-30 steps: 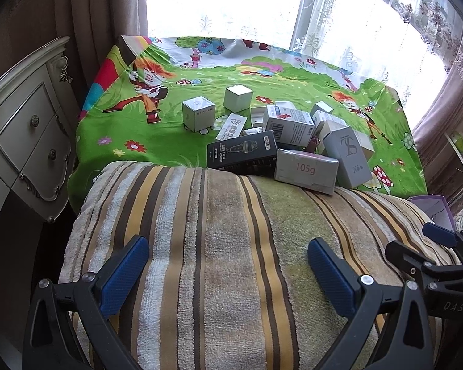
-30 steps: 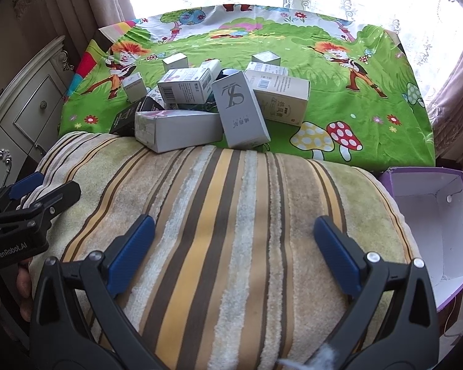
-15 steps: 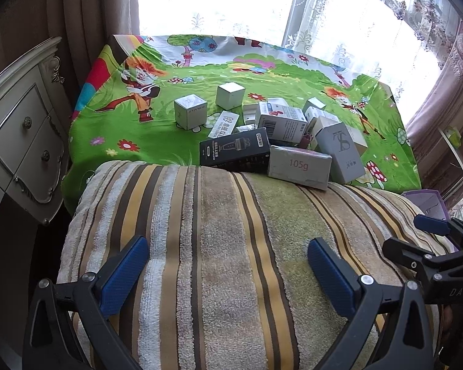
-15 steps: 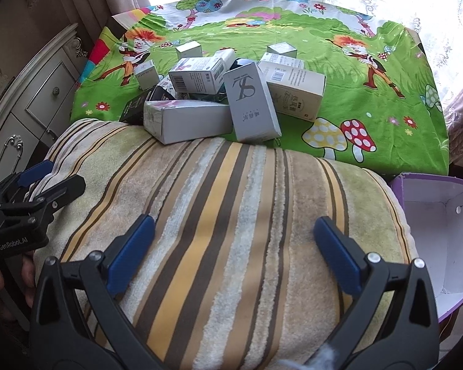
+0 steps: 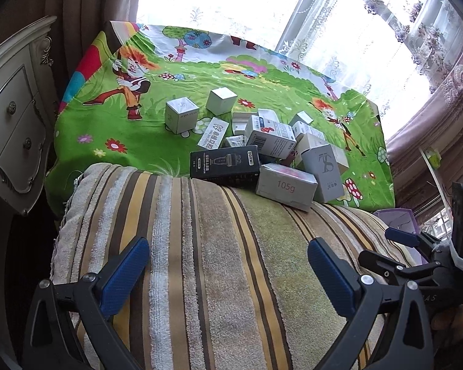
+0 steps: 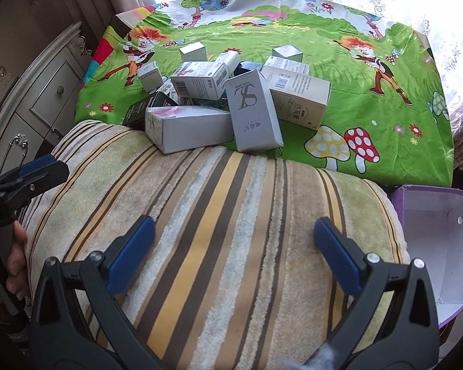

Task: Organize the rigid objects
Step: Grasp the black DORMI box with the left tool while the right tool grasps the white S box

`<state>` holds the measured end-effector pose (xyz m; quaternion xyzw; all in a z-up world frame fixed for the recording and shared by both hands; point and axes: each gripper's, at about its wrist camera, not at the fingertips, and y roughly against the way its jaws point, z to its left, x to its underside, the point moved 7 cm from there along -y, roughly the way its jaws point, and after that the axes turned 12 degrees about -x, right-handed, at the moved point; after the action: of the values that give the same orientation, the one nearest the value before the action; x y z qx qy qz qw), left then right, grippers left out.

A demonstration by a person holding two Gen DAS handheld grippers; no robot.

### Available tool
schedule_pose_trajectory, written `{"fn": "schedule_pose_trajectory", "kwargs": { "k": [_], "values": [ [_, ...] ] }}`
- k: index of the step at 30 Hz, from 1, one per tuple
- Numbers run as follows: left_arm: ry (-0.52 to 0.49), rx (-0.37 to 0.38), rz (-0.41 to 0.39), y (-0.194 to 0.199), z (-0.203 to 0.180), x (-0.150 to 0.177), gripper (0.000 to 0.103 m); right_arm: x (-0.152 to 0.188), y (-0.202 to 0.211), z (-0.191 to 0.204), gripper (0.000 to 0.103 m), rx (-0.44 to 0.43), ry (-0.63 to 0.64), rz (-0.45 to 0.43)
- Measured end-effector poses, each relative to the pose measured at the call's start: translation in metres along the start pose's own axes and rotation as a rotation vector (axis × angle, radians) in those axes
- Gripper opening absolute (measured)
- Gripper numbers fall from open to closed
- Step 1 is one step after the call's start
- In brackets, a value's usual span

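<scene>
Both fingers, on the left gripper (image 5: 228, 273) and right gripper (image 6: 234, 254), were wide apart, holding nothing, over the striped towel (image 6: 219, 215). Boxes (image 6: 231, 104) lay piled farther off. Nothing was picked yet; next, reach a near box.

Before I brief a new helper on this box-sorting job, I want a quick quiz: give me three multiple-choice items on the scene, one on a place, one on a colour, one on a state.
1. Where does the purple bin stand?
A. on the green cloth
B. beside the striped towel, on the right
C. on the dresser

2. What colour is the box marked DORMI?
A. black
B. white
C. purple

3. How are the two grippers?
A. both shut on boxes
B. one open, one shut
C. both open, holding nothing

Answers: 1 B, the bin sits past the striped towel's right edge. 2 A, it is the dark one among pale boxes. 3 C, the left gripper and right gripper show fingers wide apart over bare towel.
</scene>
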<state>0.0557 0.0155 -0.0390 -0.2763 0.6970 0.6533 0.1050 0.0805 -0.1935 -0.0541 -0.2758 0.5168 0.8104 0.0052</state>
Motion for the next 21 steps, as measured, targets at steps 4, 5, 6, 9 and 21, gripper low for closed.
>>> {"fn": "schedule_pose_trajectory", "kwargs": {
  "k": [4, 5, 6, 9, 21],
  "values": [
    [0.081, 0.088, 0.085, -0.018, 0.004, -0.024, 0.103, -0.018, -0.004, -0.006, 0.103, 0.030, 0.013, -0.016],
    [0.090, 0.116, 0.106, -0.024, 0.002, -0.029, 0.103, -0.025, -0.005, -0.007, 0.103, 0.044, 0.022, -0.028],
    [0.096, 0.139, 0.126, -0.030, 0.000, -0.035, 0.103, -0.032, -0.005, -0.008, 0.103, 0.056, 0.030, -0.040],
    [0.101, 0.160, 0.178, -0.050, -0.006, -0.050, 0.103, -0.049, -0.012, -0.012, 0.103, 0.078, 0.052, -0.045],
    [0.137, 0.155, 0.247, -0.102, -0.005, -0.070, 0.103, -0.084, -0.045, -0.027, 0.102, 0.117, 0.042, -0.030]
  ]
}}
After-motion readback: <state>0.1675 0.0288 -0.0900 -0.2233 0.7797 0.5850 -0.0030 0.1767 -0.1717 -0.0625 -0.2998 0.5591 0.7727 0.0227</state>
